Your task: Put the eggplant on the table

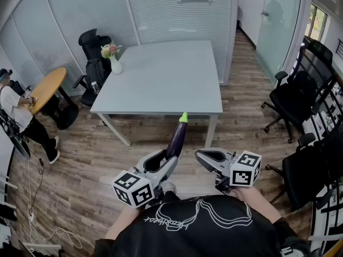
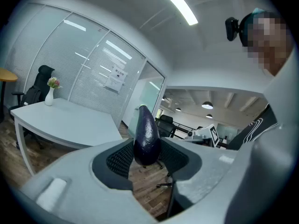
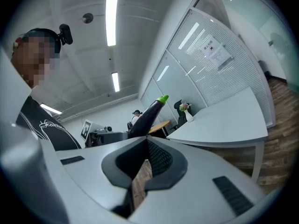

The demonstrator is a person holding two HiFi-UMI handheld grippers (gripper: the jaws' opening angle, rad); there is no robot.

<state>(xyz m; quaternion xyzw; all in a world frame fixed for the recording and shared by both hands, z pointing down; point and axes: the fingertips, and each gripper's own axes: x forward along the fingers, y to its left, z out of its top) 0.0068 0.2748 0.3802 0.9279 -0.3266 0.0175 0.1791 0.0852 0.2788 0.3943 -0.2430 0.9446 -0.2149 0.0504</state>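
**A:** How is the person holding the arms?

**B:** Both forearms are reaching forward from the chest. The left tool (image 1: pixel 163 159) and the right tool (image 1: pixel 206 156) are lying side by side, roughly level, and both are aiming toward the table (image 1: pixel 161 84).

**A:** What are the jaws doing?

**B:** The left tool's jaws are clamping the blunt dark end of the eggplant (image 1: pixel 177 137). The right tool's jaws are meeting at the tips and holding nothing.

**A:** Is each view adding something?

**B:** The head view is showing the eggplant hanging over the wooden floor (image 1: pixel 80 159), just short of the table's near edge and not touching it. The left gripper view is showing the ribbed pads (image 2: pixel 120 160) pressing on it from both sides. The right gripper view is catching it side-on, with a vase of flowers (image 3: pixel 187 112) standing on the table beyond.

**A:** Which way is it pointing?

**B:** Its long axis is running away from the left tool toward the table and tilting upward, with the green stem leading.
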